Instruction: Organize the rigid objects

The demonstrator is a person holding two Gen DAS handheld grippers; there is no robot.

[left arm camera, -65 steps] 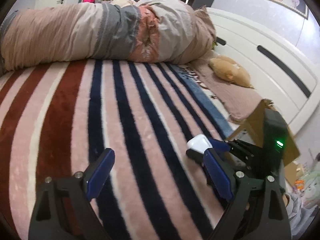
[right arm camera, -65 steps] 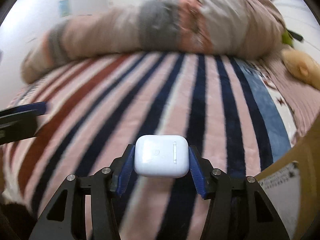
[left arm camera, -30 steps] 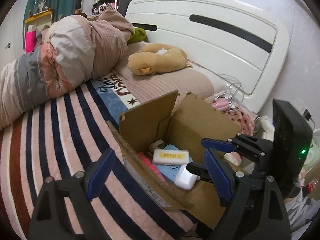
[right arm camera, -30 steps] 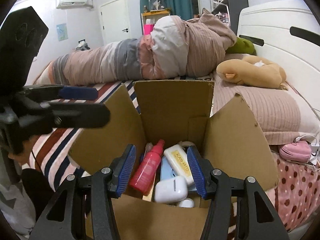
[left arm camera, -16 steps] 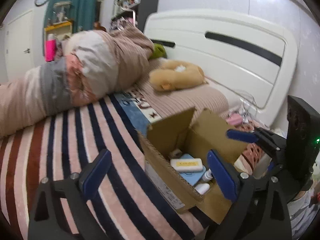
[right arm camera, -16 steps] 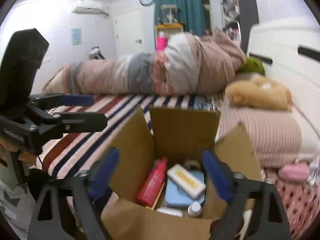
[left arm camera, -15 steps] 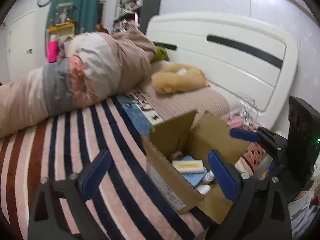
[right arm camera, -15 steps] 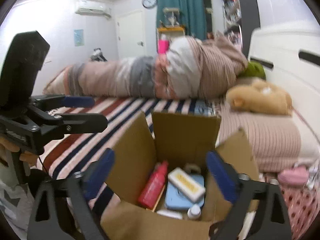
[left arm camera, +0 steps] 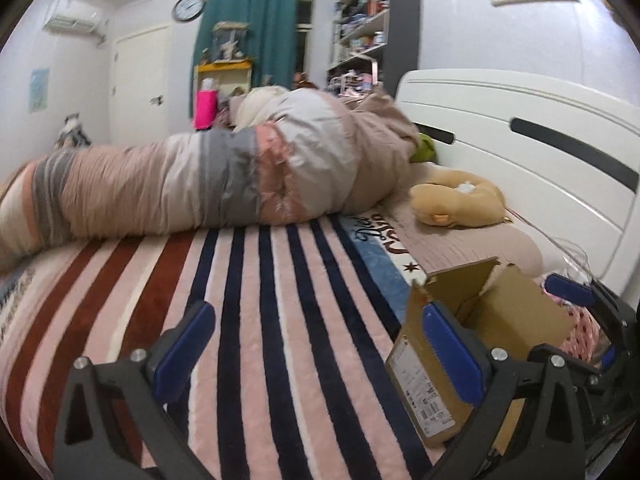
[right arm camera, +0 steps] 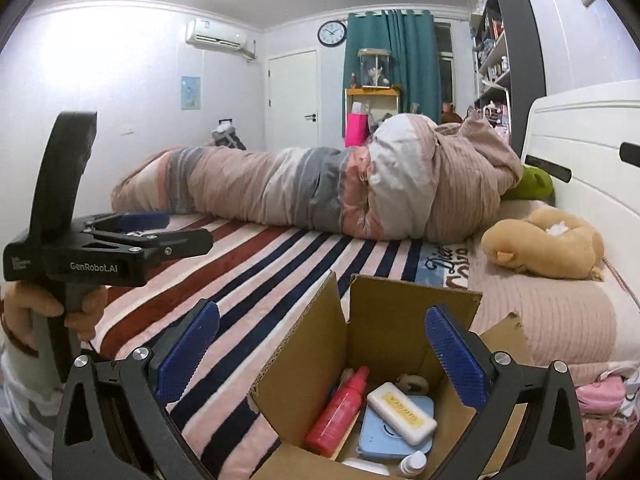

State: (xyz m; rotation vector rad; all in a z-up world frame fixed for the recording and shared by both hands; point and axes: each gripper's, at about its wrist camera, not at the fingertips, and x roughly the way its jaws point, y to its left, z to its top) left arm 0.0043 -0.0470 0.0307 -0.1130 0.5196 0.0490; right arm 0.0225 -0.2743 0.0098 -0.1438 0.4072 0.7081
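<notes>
With both the right gripper [right arm camera: 322, 354] and left gripper [left arm camera: 318, 346] wide open and empty, the cardboard box [right arm camera: 372, 344] at the bed's [left arm camera: 256, 320] right edge holds the items; sweep the striped blanket for remaining objects.

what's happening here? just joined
A person is tidying small items into a cardboard box at the edge of the bed, using two handheld grippers. The right gripper hangs open and empty above the box, which holds a red bottle, a white case with a yellow label, a light blue case and a few smaller white items. The left gripper is open and empty too, over the striped blanket beside the box.
</notes>
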